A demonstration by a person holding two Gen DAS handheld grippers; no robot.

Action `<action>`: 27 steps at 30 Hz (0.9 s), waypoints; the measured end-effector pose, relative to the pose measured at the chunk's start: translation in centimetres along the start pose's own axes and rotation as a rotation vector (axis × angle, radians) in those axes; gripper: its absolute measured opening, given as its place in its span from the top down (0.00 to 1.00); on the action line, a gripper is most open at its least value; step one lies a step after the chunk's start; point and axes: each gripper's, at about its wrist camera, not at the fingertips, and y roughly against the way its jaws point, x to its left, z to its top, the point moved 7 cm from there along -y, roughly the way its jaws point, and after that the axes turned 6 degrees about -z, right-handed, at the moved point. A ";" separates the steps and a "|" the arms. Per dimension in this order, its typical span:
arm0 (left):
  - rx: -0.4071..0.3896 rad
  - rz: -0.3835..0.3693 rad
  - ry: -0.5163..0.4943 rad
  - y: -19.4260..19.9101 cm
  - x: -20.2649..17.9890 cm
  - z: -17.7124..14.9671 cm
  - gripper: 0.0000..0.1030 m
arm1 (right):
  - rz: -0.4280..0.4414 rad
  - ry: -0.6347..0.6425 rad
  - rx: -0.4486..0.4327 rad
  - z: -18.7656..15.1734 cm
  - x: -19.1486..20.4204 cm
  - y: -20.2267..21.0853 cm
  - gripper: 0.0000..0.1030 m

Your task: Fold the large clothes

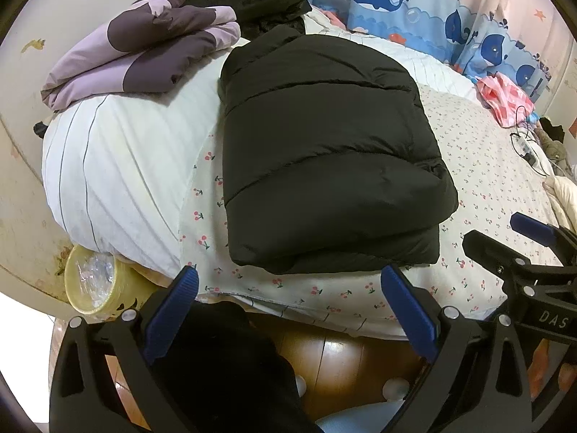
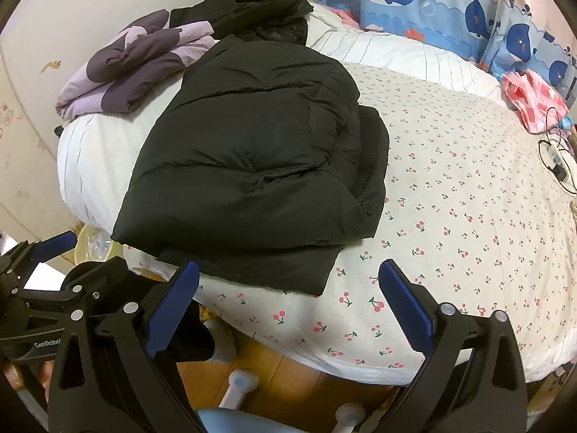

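A black puffer jacket (image 1: 324, 155) lies folded into a thick rectangular bundle on the cherry-print bed sheet (image 1: 479, 166). It also shows in the right wrist view (image 2: 252, 158), with a lower layer sticking out on its right side. My left gripper (image 1: 288, 281) is open and empty, held just off the bed's near edge in front of the jacket. My right gripper (image 2: 288, 278) is open and empty, also at the near edge, to the right of the left one. The right gripper shows in the left wrist view (image 1: 505, 238) at the right.
A folded purple garment (image 1: 144, 47) and a dark crumpled garment (image 1: 259, 3) lie on the white striped duvet (image 1: 119, 166) at the back left. A whale-print curtain (image 1: 432, 11) hangs behind. Pink cloth (image 1: 505, 97) and a charger cable (image 1: 526, 148) lie far right. A tape roll (image 1: 93, 281) sits low left.
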 end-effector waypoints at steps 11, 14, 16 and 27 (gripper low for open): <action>-0.001 0.000 0.001 0.0 0.5 0.3 0.06 | 0.002 0.012 0.001 0.0 0.1 0.0 0.07; -0.001 -0.002 0.001 0.0 0.6 0.4 0.06 | 0.002 0.011 0.000 0.0 0.2 0.0 0.07; -0.004 0.003 0.001 0.0 0.5 0.3 0.06 | 0.002 0.013 0.001 0.0 0.2 0.0 0.07; 0.002 0.007 0.001 -0.1 0.9 0.6 0.06 | 0.006 0.022 0.006 -0.3 0.2 -0.1 0.07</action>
